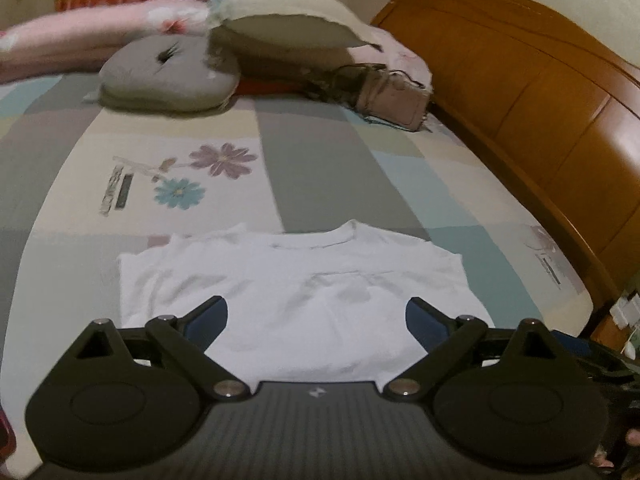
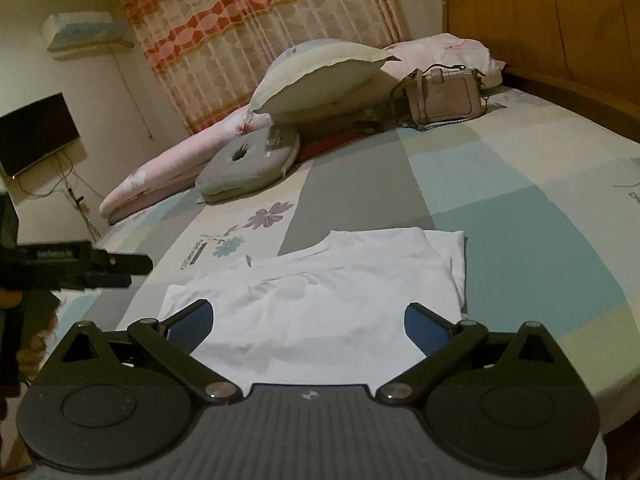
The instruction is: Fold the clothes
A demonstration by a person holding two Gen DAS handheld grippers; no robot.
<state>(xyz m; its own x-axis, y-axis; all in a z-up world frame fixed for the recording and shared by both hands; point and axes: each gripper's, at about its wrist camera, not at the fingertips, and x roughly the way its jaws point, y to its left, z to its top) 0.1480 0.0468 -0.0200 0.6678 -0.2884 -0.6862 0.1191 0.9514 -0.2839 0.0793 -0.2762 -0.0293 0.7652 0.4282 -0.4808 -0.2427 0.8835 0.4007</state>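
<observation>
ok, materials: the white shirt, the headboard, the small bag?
White shirt: soft matte knit, likely cotton; it lies limp with shallow creases.
Headboard: varnished wood, orange-brown panels with a sheen.
Small bag: smooth beige leather or faux leather, can't tell which; metal-looking chain strap.

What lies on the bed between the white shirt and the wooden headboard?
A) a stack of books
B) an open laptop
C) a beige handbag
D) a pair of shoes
C: a beige handbag stands beyond the white shirt, beside the pillows near the wooden headboard.
</observation>
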